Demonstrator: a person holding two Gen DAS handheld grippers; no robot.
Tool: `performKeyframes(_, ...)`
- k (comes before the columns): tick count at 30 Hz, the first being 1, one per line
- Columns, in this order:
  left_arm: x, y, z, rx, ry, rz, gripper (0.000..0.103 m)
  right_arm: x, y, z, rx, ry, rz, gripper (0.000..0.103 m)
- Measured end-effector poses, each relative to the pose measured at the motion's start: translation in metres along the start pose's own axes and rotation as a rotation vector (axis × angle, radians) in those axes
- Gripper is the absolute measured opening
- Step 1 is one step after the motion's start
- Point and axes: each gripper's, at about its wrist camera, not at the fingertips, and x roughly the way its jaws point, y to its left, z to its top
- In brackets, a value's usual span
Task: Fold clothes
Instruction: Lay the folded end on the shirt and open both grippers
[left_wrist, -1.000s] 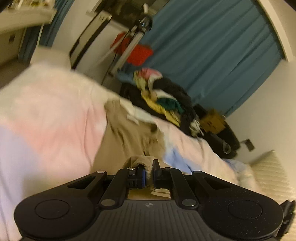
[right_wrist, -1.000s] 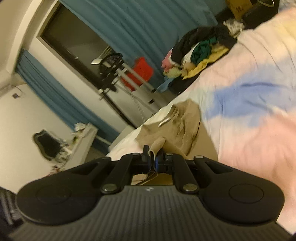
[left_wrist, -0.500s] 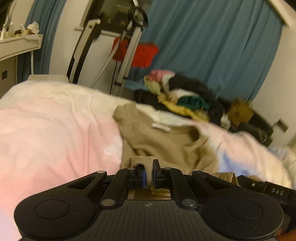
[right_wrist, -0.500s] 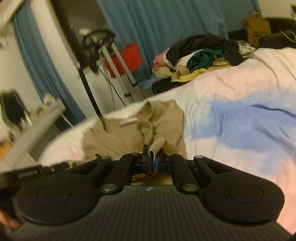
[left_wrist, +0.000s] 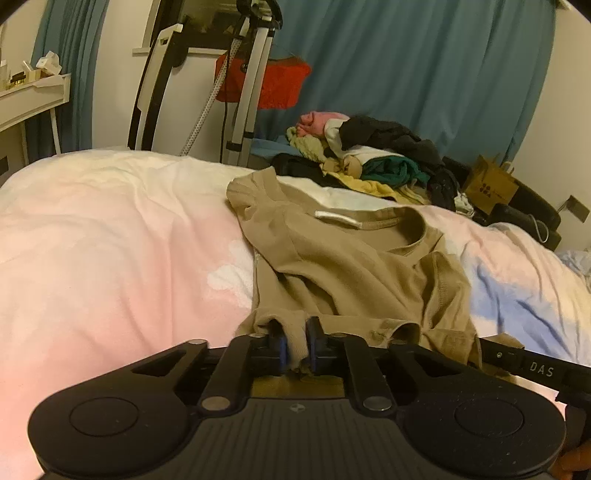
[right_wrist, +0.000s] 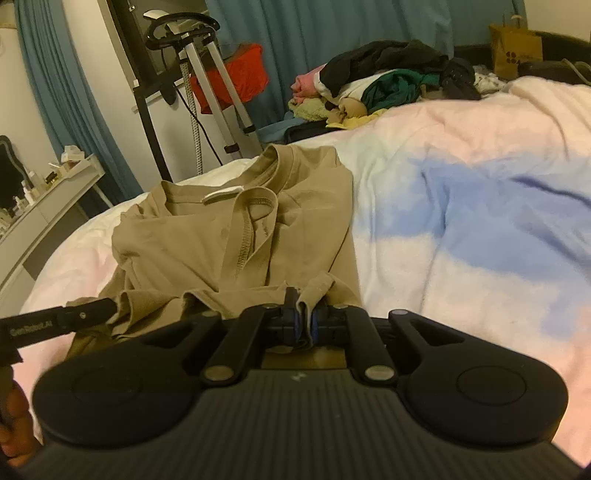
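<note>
both tongs (left_wrist: 295, 347) (right_wrist: 303, 325) clamped tight

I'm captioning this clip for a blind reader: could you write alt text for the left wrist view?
The left gripper is shut on the near hem of a tan T-shirt lying crumpled on a pink, white and blue duvet. Behind it sits a pile of clothes before blue curtains.
</note>
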Motion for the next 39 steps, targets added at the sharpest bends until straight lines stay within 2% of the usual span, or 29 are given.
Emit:
performKeyframes(1,-0.007,-0.003,0.001,0.009,-0.009,-0.001,0.039,-0.005,0.002,0.001,-0.009,-0.007,-0.004,0.013)
performKeyframes(3,-0.024,-0.009,0.000,0.037,-0.041,0.004,0.063,-0.018,0.008,0.003,-0.027,-0.025,-0.008,0.030)
performKeyframes(4,-0.034,-0.012,0.000,0.052,-0.058,0.007,0.067,-0.028,0.011,0.003,-0.036,-0.046,-0.006,0.057)
performKeyframes(5,-0.043,-0.015,-0.001,0.067,-0.075,0.010,0.076,-0.038,0.014,0.002,-0.045,-0.073,-0.002,0.083)
performKeyframes(6,-0.052,-0.019,-0.002,0.084,-0.093,0.014,0.083,-0.049,0.018,0.002,-0.053,-0.102,0.001,0.090)
performKeyframes(11,-0.098,-0.027,-0.011,0.142,-0.176,0.008,0.095,-0.100,0.031,-0.002,-0.088,-0.173,0.002,0.089)
performKeyframes(16,-0.132,-0.031,-0.020,0.151,-0.234,0.000,0.098,-0.141,0.033,-0.008,-0.077,-0.207,0.022,0.089)
performKeyframes(19,-0.143,-0.033,-0.025,0.131,-0.230,-0.011,0.098,-0.154,0.036,-0.011,-0.082,-0.221,0.031,0.089)
performKeyframes(22,-0.146,-0.032,-0.037,0.094,-0.152,-0.020,0.098,-0.160,0.039,-0.012,-0.091,-0.233,0.039,0.089)
performKeyframes(25,-0.144,-0.026,-0.054,0.017,-0.034,-0.062,0.098,-0.161,0.040,-0.012,-0.092,-0.234,0.048,0.089)
performKeyframes(30,-0.120,-0.008,-0.077,-0.180,0.211,-0.176,0.094,-0.159,0.039,-0.013,-0.082,-0.215,0.055,0.089)
performKeyframes(33,-0.098,0.006,-0.088,-0.291,0.324,-0.207,0.089,-0.155,0.040,-0.015,-0.088,-0.197,0.048,0.089)
performKeyframes(35,-0.087,0.013,-0.094,-0.355,0.362,-0.212,0.087,-0.153,0.041,-0.016,-0.091,-0.189,0.043,0.089)
performKeyframes(39,-0.078,0.030,-0.099,-0.480,0.373,-0.233,0.084,-0.148,0.039,-0.017,-0.080,-0.172,0.027,0.089)
